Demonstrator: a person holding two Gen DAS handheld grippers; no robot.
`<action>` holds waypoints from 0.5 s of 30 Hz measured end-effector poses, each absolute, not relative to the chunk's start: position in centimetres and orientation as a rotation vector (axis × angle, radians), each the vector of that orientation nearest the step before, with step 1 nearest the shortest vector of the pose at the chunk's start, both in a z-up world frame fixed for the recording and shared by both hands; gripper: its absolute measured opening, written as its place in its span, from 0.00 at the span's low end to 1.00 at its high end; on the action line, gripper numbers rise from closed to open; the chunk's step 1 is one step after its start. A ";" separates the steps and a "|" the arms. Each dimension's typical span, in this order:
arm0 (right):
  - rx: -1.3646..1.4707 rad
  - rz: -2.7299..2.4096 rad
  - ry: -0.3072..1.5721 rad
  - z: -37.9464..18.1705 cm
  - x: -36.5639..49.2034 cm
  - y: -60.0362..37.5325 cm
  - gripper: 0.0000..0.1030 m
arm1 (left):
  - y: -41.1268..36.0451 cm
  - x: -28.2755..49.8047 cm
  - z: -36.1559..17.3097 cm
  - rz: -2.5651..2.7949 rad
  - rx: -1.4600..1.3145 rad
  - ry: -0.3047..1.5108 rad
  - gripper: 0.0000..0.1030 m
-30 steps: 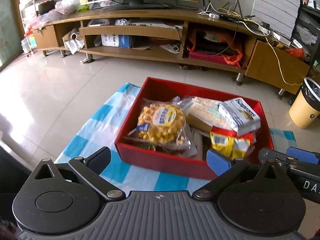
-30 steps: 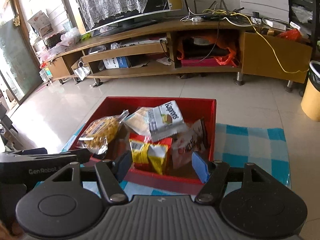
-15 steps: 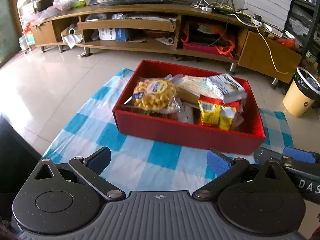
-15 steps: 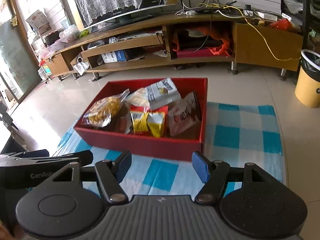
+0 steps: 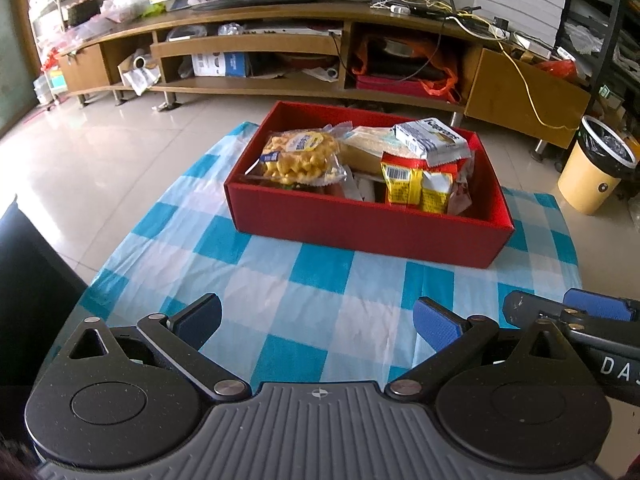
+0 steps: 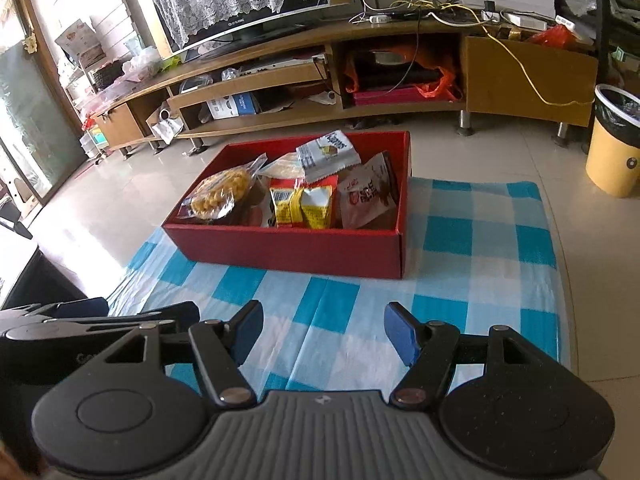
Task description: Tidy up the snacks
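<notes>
A red box (image 5: 360, 228) (image 6: 292, 248) sits on a blue-and-white checked cloth (image 5: 312, 280) (image 6: 472, 248). It holds several snack packs: a clear bag of yellow puffs (image 5: 298, 156) (image 6: 220, 196), a white wafer pack (image 5: 434, 140) (image 6: 328, 152), yellow-red packets (image 5: 416, 186) (image 6: 304, 204) and a white-brown pouch (image 6: 368, 196). My left gripper (image 5: 318, 320) is open and empty, low over the cloth in front of the box. My right gripper (image 6: 324, 328) is open and empty, also back from the box. Each gripper shows at the edge of the other's view.
A long wooden TV stand (image 5: 280, 52) (image 6: 360, 64) with a TV, cables and clutter runs across the back. A yellow waste bin (image 5: 592, 172) (image 6: 616, 148) stands on the tiled floor at the right. A dark object (image 5: 28, 264) is at the cloth's left.
Both grippers have pulled back and away from the red box, which now sits farther off with more cloth showing in front. Both stay open and empty.
</notes>
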State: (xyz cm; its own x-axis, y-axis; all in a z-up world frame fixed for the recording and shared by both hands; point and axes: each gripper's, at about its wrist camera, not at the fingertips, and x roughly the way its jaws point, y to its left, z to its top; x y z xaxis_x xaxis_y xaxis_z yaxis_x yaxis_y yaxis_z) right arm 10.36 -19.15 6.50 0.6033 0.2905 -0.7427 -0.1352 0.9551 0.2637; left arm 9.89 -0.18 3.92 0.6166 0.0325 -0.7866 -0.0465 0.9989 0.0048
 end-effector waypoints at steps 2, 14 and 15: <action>0.186 0.249 0.892 6.5 9.8 -19.2 0.65 | -0.2 9.4 3.9 0.044 -0.013 0.906 1.00; 0.181 0.256 0.916 5.9 6.4 -19.3 0.65 | -1.0 6.3 3.3 0.040 0.053 0.901 1.00; 0.183 0.257 0.916 5.9 6.2 -19.4 0.65 | -1.0 6.1 3.3 0.039 0.054 0.899 1.00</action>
State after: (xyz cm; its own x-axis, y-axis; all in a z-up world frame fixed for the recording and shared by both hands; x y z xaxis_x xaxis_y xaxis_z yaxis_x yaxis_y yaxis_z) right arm 6.17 -19.43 5.92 0.5816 0.2962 -0.7576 -0.1416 0.9540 0.2643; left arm 6.06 -1.02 3.35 0.6217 0.0563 -0.7812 -0.0108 0.9979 0.0633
